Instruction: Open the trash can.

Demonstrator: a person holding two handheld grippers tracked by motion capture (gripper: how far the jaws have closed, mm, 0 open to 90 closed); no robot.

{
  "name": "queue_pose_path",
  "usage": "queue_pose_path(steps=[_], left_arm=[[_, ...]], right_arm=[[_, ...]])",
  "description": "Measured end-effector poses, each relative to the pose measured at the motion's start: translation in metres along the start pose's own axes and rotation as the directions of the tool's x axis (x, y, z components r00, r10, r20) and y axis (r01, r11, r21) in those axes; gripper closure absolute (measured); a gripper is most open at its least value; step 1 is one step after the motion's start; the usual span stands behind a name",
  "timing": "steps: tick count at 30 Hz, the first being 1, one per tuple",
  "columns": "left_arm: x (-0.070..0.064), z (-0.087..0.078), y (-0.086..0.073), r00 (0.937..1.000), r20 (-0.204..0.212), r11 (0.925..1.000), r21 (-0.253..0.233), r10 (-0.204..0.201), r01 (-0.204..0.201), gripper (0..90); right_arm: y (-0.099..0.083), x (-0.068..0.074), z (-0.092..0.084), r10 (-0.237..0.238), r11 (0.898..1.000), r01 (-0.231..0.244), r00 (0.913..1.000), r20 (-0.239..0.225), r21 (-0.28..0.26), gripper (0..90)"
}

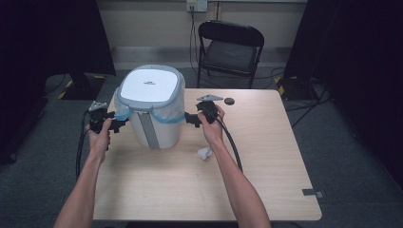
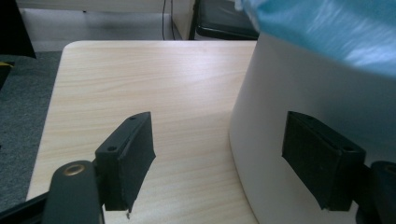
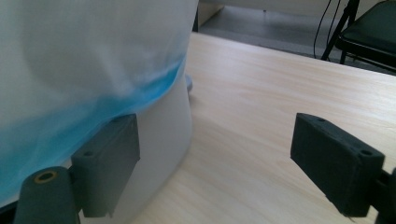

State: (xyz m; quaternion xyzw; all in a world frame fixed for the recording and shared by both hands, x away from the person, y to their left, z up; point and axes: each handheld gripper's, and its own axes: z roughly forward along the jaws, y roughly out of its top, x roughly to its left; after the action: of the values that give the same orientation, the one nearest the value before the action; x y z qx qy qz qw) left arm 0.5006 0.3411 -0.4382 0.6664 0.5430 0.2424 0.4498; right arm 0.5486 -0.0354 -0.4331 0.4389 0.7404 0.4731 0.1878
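Claws flank the bin, both wide, nothing gripped.

High view: left claw [image 1: 115, 124] and right claw [image 1: 190, 118] sit either side of the upright white bin [image 1: 154, 107] on the table [image 1: 266, 156]; crumpled tissue [image 1: 205, 153] nearer the right. Left claw view: bin wall [image 2: 299, 93] lies to one side, beside one jaw. Right claw view: blue liner [image 3: 84, 116] overhangs one jaw.

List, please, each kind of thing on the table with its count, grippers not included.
White bin with blue bag liner: 1
Crumpled white paper: 1
Small dark round piece: 1
Grey tape patch: 1
Total: 4
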Motion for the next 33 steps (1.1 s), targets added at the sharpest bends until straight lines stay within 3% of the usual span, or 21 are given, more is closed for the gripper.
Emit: queue_pose_path(steps=[1,3,4,5,6,8,10,13,15,18,20,22,24,27,31,33], left_arm=[[0.001,0.002,0.0,0.9999,0.012,1.0,-0.003,-0.005,0.005,24.9],[0.001,0.005,-0.001,0.9995,0.031,0.9996,-0.026,-0.005,0.006,27.5],[0.001,0.007,0.0,0.9996,0.026,0.9998,-0.017,0.013,-0.013,29.1],[0.001,0.011,0.002,0.9995,0.014,0.9992,0.029,0.028,-0.029,29.4],[-0.001,0.013,0.004,0.9994,0.007,0.999,0.031,0.032,-0.033,31.5],[-0.004,0.014,0.006,0.9992,-0.004,0.9992,0.005,0.041,-0.041,37.7],[-0.006,0.014,0.006,0.9994,0.016,0.9995,-0.013,0.03,-0.03,44.1],[-0.008,0.014,0.005,0.999,0.034,0.9994,-0.02,0.028,-0.027,57.0],[-0.015,0.012,0.005,0.9963,0.053,0.9976,-0.021,0.068,-0.067,70.1],[-0.016,0.008,0.003,0.9929,0.08,0.996,-0.02,0.089,-0.088,68.4],[-0.018,0.006,-0.003,0.9929,0.097,0.9971,-0.041,0.068,-0.064,67.7],[-0.02,0.004,-0.004,0.994,0.096,0.9983,-0.033,0.052,-0.049,68.4],[-0.025,0.001,-0.003,0.9939,0.071,0.9964,-0.02,0.084,-0.083,71.0],[-0.028,-0.004,-0.004,0.9924,0.07,0.9948,-0.007,0.101,-0.101,72.6],[-0.029,-0.009,-0.009,0.9928,0.083,0.9961,-0.022,0.086,-0.085,74.3],[-0.033,-0.015,-0.014,0.9928,0.072,0.9951,-0.032,0.096,-0.094,75.7]], right_arm=[[0.001,0.001,0.002,0.003,1.0,-0.003,1.0,0.004,-0.005,13.8],[0.002,0.005,0.006,-0.035,0.999,0.035,0.9989,0.032,0.019,14.0],[0.002,0.005,0.008,-0.011,1.0,0.011,0.9995,0.03,0.011,13.7],[0.001,0.004,0.01,0.009,1.0,-0.009,0.9997,0.023,0.01,16.1],[0.002,0.004,0.011,0.015,1.0,-0.015,0.9995,0.026,0.008,17.6],[0.002,0.004,0.013,-0.003,1.0,0.003,0.9997,0.024,0.005,22.0],[0.002,0.003,0.013,-0.013,1.0,0.013,0.9999,0.004,0.002,26.1],[0.002,0.007,0.01,-0.056,0.998,0.055,0.9983,-0.015,-0.01,40.0],[0.001,0.01,0.009,-0.062,0.998,0.061,0.9979,-0.018,-0.019,48.3],[-0.001,0.012,0.005,-0.06,0.998,0.059,0.9978,-0.026,-0.023,53.5],[-0.003,0.013,0.002,-0.066,0.997,0.065,0.9973,-0.032,-0.028,57.6],[-0.004,0.016,-0.001,-0.073,0.997,0.072,0.9968,-0.033,-0.031,62.3],[-0.005,0.019,-0.004,-0.082,0.996,0.081,0.9958,-0.041,-0.028,66.5],[-0.009,0.022,-0.011,-0.091,0.996,0.089,0.9943,-0.056,-0.024,66.5],[-0.013,0.024,-0.016,-0.092,0.996,0.09,0.9929,-0.075,-0.025,67.3],[-0.017,0.03,-0.022,-0.107,0.994,0.104,0.9907,-0.085,-0.032,72.9]])
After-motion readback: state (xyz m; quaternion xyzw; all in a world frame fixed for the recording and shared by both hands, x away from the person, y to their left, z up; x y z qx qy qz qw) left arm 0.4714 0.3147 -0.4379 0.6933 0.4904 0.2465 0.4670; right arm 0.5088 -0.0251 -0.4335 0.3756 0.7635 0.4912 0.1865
